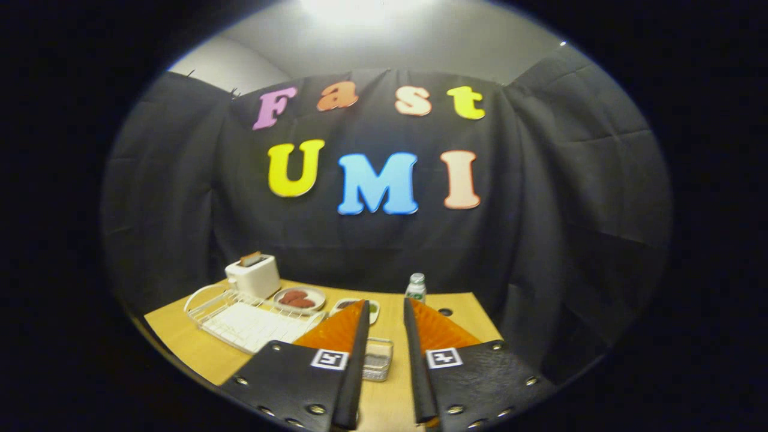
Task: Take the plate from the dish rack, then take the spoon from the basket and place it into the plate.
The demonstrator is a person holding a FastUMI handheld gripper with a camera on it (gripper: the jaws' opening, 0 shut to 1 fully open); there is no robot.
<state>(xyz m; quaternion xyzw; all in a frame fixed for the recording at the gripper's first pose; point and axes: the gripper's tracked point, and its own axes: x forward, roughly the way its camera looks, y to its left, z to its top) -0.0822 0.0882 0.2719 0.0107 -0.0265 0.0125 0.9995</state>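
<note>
The gripper is open above the table, holding nothing. A small basket sits between its fingers. The dish rack is near the table's left edge.

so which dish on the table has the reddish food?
The round plate beside the toaster, behind the dish rack. The small dish past the open jaws holds green.

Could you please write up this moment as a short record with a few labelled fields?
gripper: gripper open, fingers apart above the table, holding nothing
between fingers: small clear basket low on the table
dish rack: white wire dish rack, ahead left of the fingers
behind rack: white toaster, round plate with reddish food
beyond fingertips: small bottle
spoon: cannot tell
</note>
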